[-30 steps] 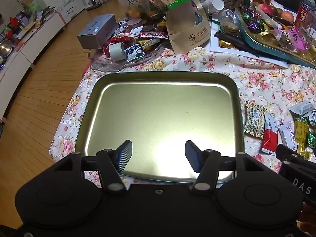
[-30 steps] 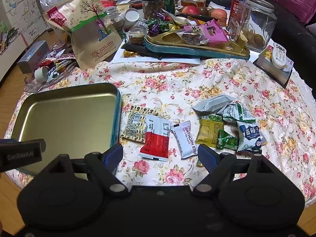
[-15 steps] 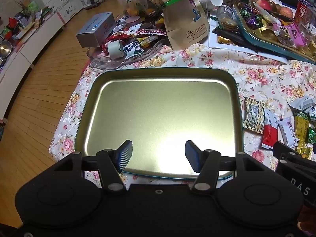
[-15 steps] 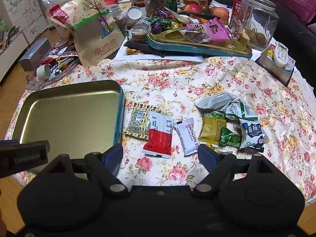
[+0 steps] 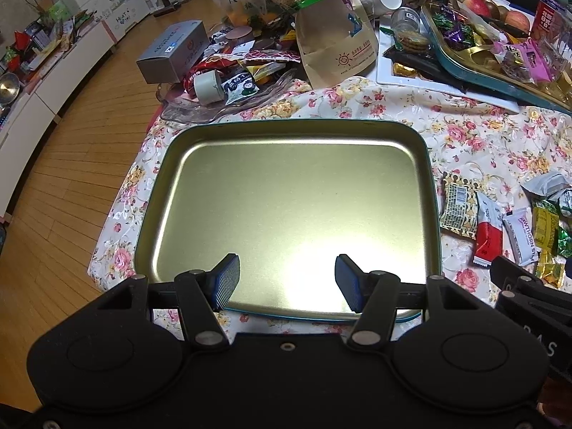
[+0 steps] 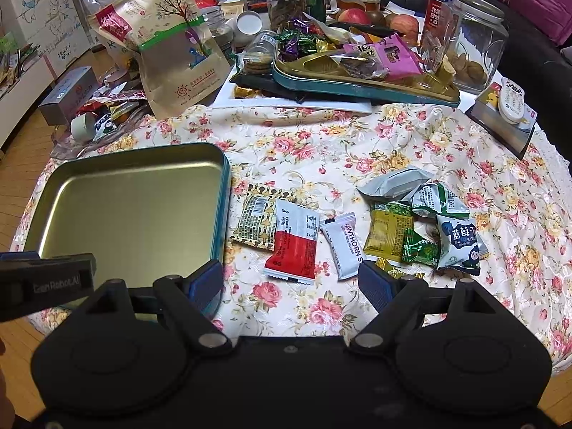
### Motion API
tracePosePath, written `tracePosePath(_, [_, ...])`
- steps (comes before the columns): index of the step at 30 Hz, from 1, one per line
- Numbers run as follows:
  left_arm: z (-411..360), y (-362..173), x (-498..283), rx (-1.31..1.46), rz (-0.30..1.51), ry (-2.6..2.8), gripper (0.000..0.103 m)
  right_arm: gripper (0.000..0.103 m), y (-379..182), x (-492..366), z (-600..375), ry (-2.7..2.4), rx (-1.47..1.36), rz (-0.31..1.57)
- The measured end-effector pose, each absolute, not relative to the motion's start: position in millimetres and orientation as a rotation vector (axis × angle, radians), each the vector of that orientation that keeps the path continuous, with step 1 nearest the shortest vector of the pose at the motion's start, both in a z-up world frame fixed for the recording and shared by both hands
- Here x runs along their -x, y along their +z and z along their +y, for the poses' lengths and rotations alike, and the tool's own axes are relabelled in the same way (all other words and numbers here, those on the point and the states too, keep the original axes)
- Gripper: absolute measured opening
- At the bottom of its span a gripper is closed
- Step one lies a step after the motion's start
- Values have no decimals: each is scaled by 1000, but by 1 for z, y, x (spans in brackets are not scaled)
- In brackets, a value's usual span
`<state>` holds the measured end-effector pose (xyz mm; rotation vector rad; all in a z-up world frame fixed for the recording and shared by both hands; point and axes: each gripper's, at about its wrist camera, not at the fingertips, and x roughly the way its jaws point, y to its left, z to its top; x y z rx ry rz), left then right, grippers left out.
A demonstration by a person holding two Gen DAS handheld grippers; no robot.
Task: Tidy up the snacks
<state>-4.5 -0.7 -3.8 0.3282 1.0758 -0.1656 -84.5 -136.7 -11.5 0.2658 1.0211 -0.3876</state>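
An empty gold tin tray (image 5: 286,196) with a teal rim lies on the floral tablecloth; it also shows in the right wrist view (image 6: 125,207). My left gripper (image 5: 287,282) is open and empty above the tray's near edge. Several snack packets lie to the right of the tray: a red and white packet (image 6: 295,241), a white hawthorn bar (image 6: 345,245), a yellow packet (image 6: 388,236), a blueberry packet (image 6: 459,243). My right gripper (image 6: 291,286) is open and empty, just in front of the red packet and the bar.
A second teal tray (image 6: 357,75) piled with sweets stands at the back, with jars (image 6: 479,50), a brown paper bag (image 6: 178,64) and a grey box (image 5: 171,53). A remote (image 6: 513,102) lies at the right. The table edge and wood floor (image 5: 71,161) are at the left.
Both grippers have drawn back and up a little, so the tray and packets look farther away. Nothing was grasped or moved on the table.
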Motion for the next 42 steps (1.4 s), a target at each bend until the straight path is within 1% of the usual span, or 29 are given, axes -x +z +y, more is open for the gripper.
tracePosePath(30, [-3,-8,2,-307,1103,-172,63,87,-12,84,-135,-374,-275,1044])
tracePosePath(37, [-21,-16,-5,-297,1091,-180,62,87,-18,84,-140,-369,-271,1057])
tracePosePath(42, [-48,-20,-11,-293,1083,-227,62,86,-17,88,-166,-406,-303,1070])
